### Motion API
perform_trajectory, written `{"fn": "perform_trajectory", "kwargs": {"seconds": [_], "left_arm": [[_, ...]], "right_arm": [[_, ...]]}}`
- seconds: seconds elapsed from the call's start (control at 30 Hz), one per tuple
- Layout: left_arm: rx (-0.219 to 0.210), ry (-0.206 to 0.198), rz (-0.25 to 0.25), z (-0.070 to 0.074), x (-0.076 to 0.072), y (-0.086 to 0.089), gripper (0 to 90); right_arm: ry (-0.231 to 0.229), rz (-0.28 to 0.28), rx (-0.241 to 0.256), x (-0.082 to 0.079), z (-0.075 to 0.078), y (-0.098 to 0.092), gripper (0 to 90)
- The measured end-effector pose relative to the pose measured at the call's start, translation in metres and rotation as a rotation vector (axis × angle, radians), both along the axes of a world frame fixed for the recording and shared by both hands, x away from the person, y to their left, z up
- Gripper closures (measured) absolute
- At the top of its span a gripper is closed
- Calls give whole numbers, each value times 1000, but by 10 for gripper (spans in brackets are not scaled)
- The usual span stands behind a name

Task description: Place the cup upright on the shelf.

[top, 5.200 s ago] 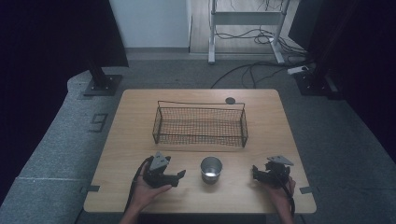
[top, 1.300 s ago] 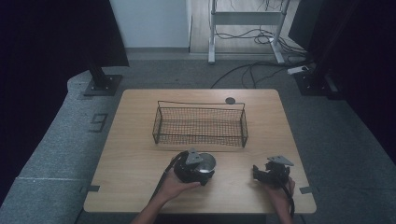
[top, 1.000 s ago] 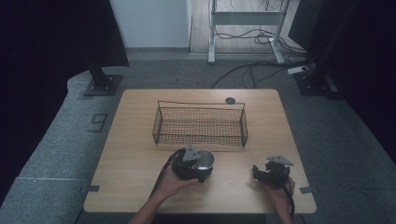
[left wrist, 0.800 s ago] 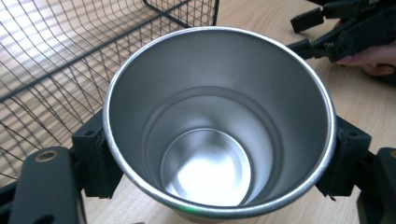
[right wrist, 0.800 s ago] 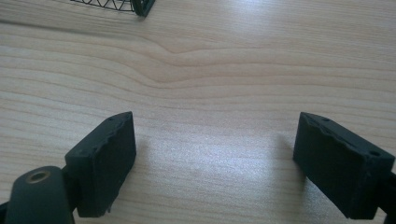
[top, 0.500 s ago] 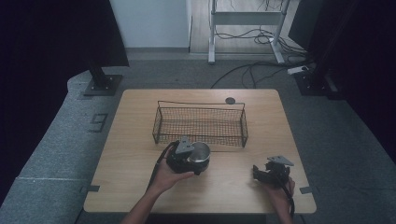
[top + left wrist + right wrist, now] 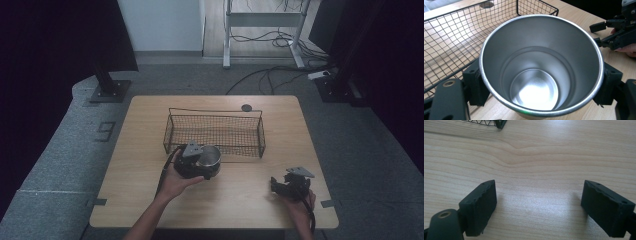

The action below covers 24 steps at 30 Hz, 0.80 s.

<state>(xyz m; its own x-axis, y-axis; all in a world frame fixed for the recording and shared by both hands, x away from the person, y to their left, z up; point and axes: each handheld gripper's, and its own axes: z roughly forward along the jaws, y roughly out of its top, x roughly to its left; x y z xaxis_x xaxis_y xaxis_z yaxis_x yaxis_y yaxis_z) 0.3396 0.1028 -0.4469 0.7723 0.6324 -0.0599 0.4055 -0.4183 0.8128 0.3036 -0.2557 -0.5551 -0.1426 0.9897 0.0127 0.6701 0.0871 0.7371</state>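
The left gripper (image 7: 540, 85) clamps the steel cup (image 7: 541, 67) by its sides, just before the wire basket's (image 7: 215, 131) near wall. The cup's base and any contact with the table (image 7: 150, 125) are hidden. The right gripper (image 7: 539, 207) rests apart, jaws spread, holding nothing.

Table and what is around it

A small dark disc (image 7: 246, 107) lies on the wooden table (image 7: 140, 150), near its far edge; beyond the table, a white metal stand (image 7: 260, 30) with floor cables (image 7: 270, 75).
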Motion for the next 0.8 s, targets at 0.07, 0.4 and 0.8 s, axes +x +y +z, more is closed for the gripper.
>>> {"fn": "perform_trajectory", "kwargs": {"seconds": [0.07, 0.4, 0.8], "left_arm": [[2, -5, 3, 2, 2, 1, 187], [-9, -2, 15, 5, 10, 4, 188], [-22, 8, 21, 15, 24, 6, 187]], "right_arm": [[0, 0, 0, 0, 0, 0, 129], [0, -1, 0, 0, 0, 0, 130], [0, -5, 1, 0, 0, 0, 129]]}}
